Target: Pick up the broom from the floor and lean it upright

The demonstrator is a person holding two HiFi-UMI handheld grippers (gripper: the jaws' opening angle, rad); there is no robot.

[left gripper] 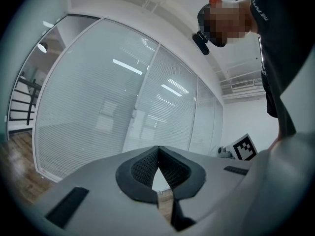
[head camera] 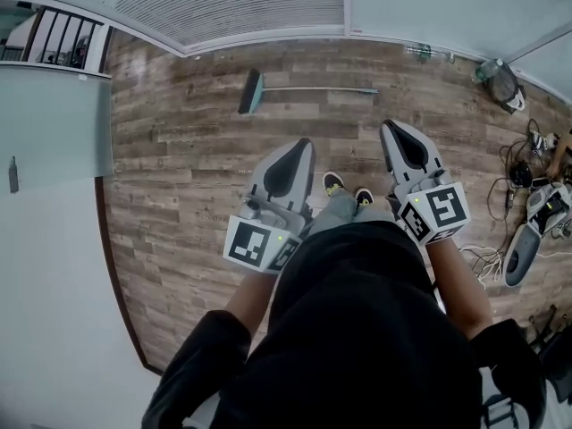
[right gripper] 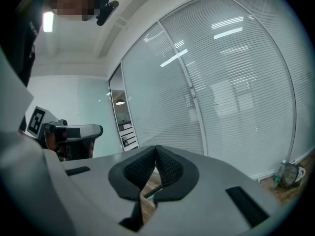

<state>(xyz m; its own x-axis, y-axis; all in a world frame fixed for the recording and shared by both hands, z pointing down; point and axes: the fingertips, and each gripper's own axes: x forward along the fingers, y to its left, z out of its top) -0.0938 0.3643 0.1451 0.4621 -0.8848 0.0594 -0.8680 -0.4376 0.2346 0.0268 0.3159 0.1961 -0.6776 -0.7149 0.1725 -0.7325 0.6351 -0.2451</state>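
Note:
The broom [head camera: 259, 90] lies flat on the wooden floor near the glass wall, its teal head to the left and its thin handle [head camera: 322, 89] running right. My left gripper [head camera: 300, 146] and right gripper [head camera: 391, 129] are held level in front of the person, well short of the broom. Both are shut with nothing between the jaws. In the left gripper view the left gripper [left gripper: 157, 151] shows tips that meet, with only the glass wall beyond. The right gripper [right gripper: 156, 149] looks the same in its own view. Neither gripper view shows the broom.
A glass wall with blinds [head camera: 241, 3] closes the far side. Cables and devices [head camera: 536, 213] lie on the floor at the right, a bottle and bag [head camera: 499, 80] in the far right corner. A white partition [head camera: 49, 239] stands at the left. The person's shoes [head camera: 347, 189] show below the grippers.

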